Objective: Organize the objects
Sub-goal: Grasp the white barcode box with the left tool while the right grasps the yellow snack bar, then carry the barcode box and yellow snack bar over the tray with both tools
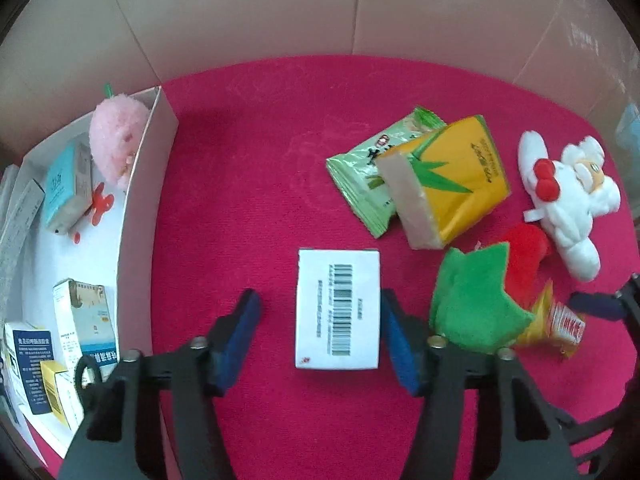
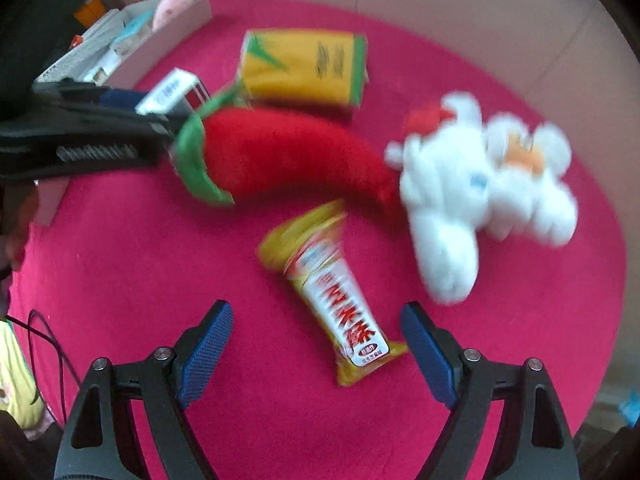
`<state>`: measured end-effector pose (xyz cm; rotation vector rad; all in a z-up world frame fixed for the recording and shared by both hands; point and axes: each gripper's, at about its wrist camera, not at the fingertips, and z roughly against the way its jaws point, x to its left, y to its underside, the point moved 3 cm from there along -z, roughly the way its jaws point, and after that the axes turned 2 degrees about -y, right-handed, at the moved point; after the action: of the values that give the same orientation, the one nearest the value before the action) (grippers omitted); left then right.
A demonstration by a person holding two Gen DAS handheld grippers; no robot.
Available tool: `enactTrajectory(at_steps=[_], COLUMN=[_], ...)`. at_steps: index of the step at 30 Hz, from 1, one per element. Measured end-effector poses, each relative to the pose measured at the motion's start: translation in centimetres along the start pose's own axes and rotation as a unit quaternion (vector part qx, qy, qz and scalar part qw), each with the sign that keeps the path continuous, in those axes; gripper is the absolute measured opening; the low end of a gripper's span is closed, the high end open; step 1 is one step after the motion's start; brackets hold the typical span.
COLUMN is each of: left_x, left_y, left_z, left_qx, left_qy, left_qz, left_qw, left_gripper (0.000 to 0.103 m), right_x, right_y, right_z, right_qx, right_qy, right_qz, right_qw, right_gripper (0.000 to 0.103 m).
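White box (image 1: pixel 337 308) lies lengthwise between the left gripper (image 1: pixel 320 334) pads, still apart; right gripper (image 2: pixel 316 350), apart, straddles the snack (image 2: pixel 340 312)

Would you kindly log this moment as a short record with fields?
surface: red cloth
left tongs: astride the white barcode box, one pad at its edge, the other apart
right tongs: open, either side of the yellow snack packet
loose nearby: red chilli plush, white plush, yellow tissue pack
white tray: boxes, pink plush
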<state>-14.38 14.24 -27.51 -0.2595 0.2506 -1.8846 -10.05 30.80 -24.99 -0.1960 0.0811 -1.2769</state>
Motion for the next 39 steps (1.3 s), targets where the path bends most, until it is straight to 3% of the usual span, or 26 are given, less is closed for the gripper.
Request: enactTrajectory(at_steps=[4, 12, 15, 17, 24, 29, 31, 36, 39], left_x=[-0.9, -0.5, -0.8, -0.7, 0.2, 0.0, -2.2, -1.0, -0.8], left_y=[0.6, 1.0, 1.4, 1.9, 3.4, 5.0, 6.3, 7.6, 5.6], left_z=[0.5, 0.6, 0.8, 1.0, 3.1, 6.9, 8.6, 13.6, 15.1], left_qx=[-0.012, -0.009, -0.015, -0.019, -0.029, -0.052, -0.062, -0.098, -0.124], left_qy=[-0.011, -0.002, -0.002, 0.004, 0.029, 0.048, 0.051, 0.031, 0.007], left_qz=[-0.017, 0.003, -0.002, 0.001, 0.022, 0.032, 0.036, 0.022, 0.0], left_qw=[0.9997, 1.0, 0.9999, 0.9998, 0.9989, 0.997, 0.9961, 0.9945, 0.9923], left_gripper=[0.037, 0.036, 0.031, 0.031, 0.031, 0.031, 0.031, 0.031, 0.031], right_x=[0.4, -0.2, -0.8, -1.5, -2.1, -1.5, -1.2, -0.6, 0.4], right_y=[0.8, -0.9, -1.0, -0.9, 0.3, 1.2, 1.5, 1.9, 2.1], right_z=[0.2, -0.1, 0.6, 1.0, 2.6, 5.7, 7.4, 11.9, 14.5], right_qx=[-0.009, -0.013, -0.024, -0.024, -0.029, -0.069, -0.089, -0.139, -0.172], right_qy=[0.012, 0.009, 0.009, 0.005, 0.001, -0.029, -0.042, -0.055, -0.054], right_qz=[0.018, 0.006, 0.001, -0.015, -0.058, -0.11, -0.131, -0.178, -0.198], right_qw=[1.0, 1.0, 1.0, 1.0, 0.998, 0.991, 0.986, 0.973, 0.964], right_gripper=[0.088, 0.087, 0.06, 0.022, 0.022, 0.022, 0.022, 0.022, 0.022])
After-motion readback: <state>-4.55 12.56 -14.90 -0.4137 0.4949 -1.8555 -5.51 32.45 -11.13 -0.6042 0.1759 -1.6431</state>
